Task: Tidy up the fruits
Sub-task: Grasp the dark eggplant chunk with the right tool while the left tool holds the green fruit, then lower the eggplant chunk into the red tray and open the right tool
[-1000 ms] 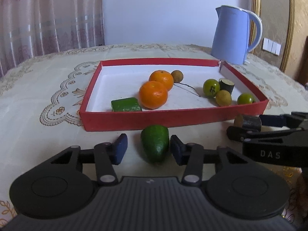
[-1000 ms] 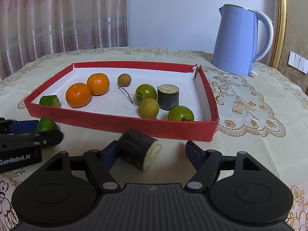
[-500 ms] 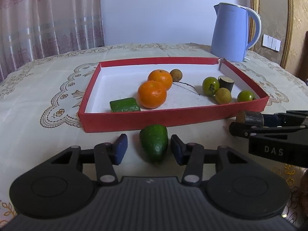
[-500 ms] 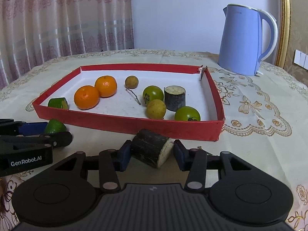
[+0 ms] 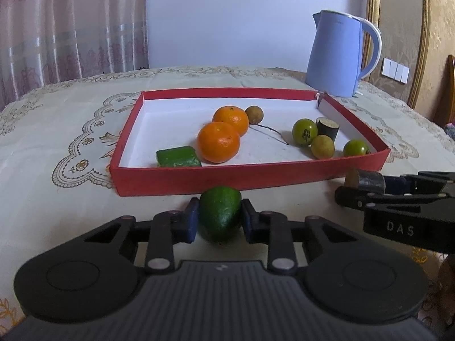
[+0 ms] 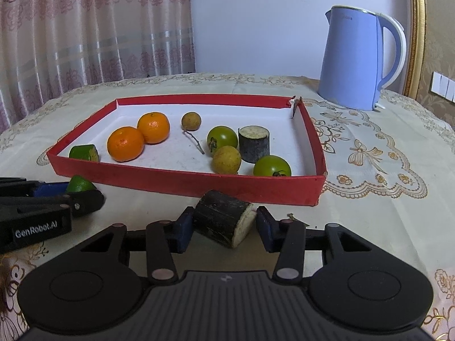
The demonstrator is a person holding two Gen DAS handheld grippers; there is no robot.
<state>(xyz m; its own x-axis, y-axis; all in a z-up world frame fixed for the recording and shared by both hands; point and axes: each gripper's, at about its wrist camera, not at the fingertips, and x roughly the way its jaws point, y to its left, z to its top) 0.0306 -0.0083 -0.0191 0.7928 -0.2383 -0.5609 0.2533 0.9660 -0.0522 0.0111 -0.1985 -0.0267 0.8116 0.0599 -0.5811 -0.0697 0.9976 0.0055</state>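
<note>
L claw (image 5: 219, 218) just closed on dark-green fruit (image 5: 220, 213); R claw (image 6: 224, 224) clamps black-skinned chunk (image 6: 223, 220).

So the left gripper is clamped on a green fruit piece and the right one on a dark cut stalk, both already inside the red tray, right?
Not inside. Both views show the green fruit piece in the left gripper and the dark cut stalk in the right gripper on the tablecloth, in front of the red tray.
</note>
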